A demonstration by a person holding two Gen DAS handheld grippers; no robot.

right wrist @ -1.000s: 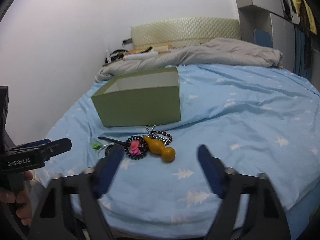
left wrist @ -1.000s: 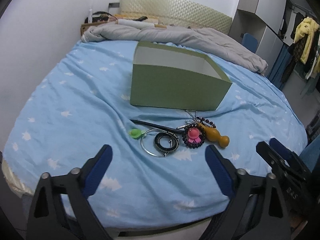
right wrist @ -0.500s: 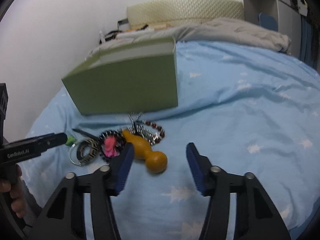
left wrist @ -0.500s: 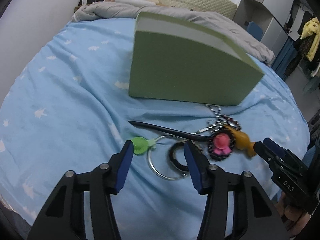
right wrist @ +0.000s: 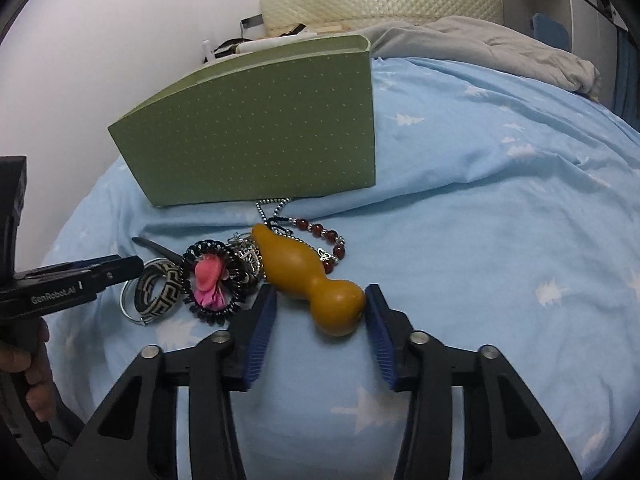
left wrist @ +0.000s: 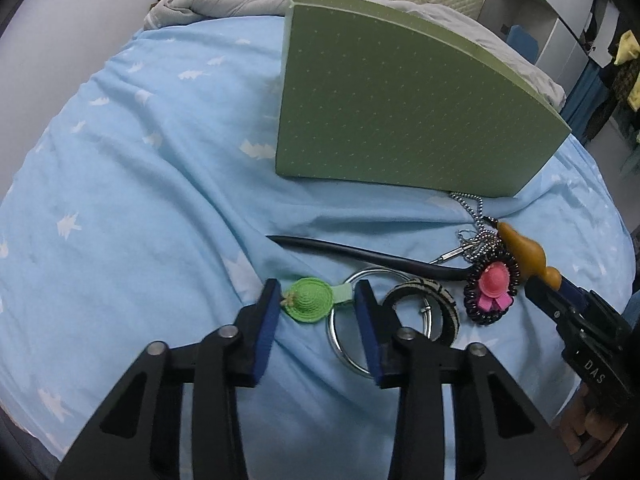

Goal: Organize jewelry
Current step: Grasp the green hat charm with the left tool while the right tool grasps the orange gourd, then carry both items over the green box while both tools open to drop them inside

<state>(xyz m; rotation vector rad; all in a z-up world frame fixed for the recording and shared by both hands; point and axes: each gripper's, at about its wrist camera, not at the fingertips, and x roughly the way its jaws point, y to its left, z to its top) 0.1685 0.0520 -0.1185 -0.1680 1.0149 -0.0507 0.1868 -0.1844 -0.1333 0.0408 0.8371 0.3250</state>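
A heap of jewelry lies on the blue bedsheet in front of a green box. My left gripper is down at the sheet, its jaws closing around a green crocheted hat clip that lies between the pads. My right gripper straddles the round end of an orange gourd pendant; its jaws are closing too, with a gap on the left side. Between them lie a silver ring, a patterned bangle, a black coil tie with a pink hat, a black hair stick and a red bead bracelet.
The green box stands just behind the heap, with a ball chain running under its corner. A grey blanket and a padded headboard lie beyond. A wardrobe stands at the right. A hand holds the left gripper.
Both grippers have come down and forward to the jewelry and their jaws have narrowed. The green clip now lies between the left pads and the gourd between the right pads.
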